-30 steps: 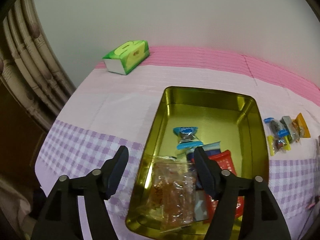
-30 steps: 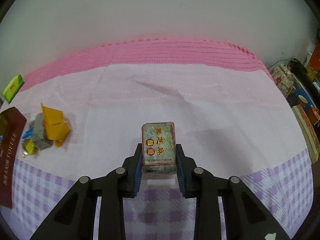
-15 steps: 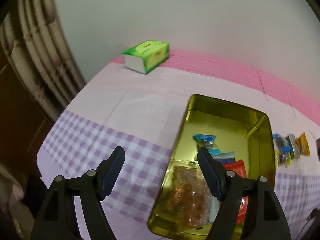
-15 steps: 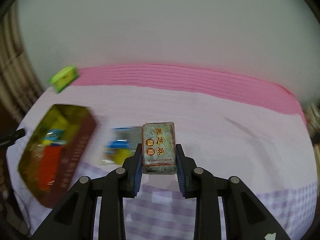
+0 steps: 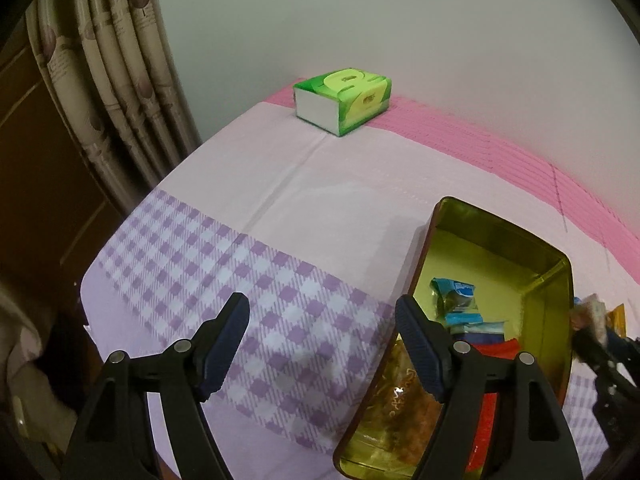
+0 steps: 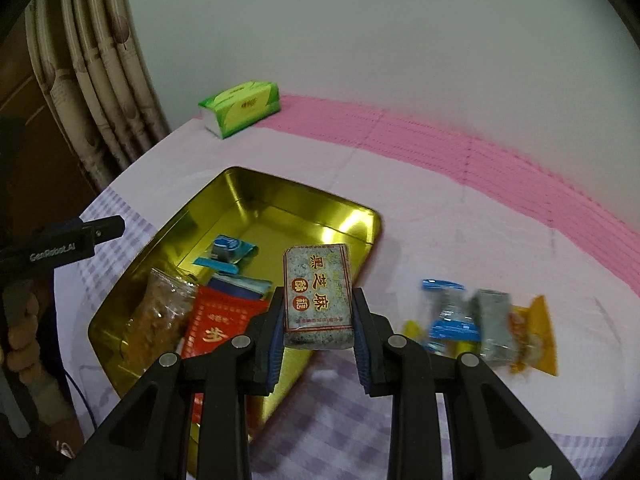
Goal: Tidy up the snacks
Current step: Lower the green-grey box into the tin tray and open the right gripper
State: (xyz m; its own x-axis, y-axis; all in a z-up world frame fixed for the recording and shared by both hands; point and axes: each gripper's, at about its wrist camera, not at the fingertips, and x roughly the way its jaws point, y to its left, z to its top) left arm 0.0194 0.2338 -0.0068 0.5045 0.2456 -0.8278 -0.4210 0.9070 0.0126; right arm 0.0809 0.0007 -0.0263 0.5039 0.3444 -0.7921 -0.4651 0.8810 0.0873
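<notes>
Gold tin (image 6: 362, 216): lies open on the pink-and-lilac checked cloth (image 5: 248, 280), its long axis running from near left to far right in the right wrist view.
Held snack: a grey speckled sesame-candy block (image 6: 318, 296) with red and gold lettering, standing lengthwise along the fingers.
Right gripper (image 6: 318, 334): clamped on that block, one pad pressed to each long side; it also shows at the right edge of the left wrist view (image 5: 596, 354).
Block to tin: the block hangs over the tin's near right wall, so the free floor lies just ahead and to the left of it.
Free floor: the far half of the tin is bare; the near half holds a clear bag of brown snacks (image 6: 158, 312), a red packet (image 6: 218, 326) and blue-wrapped sweets (image 6: 226, 250).
Left gripper (image 5: 322, 346): jaws wide apart with nothing between them, over the cloth just left of the tin.
Nearer hand: the right, since it already carries the block.
Loose pile (image 6: 484, 322): blue, grey and orange wrappers on the cloth right of the tin, not yet sorted.
Tissue box (image 5: 342, 100): green, far corner, well apart from the work.
</notes>
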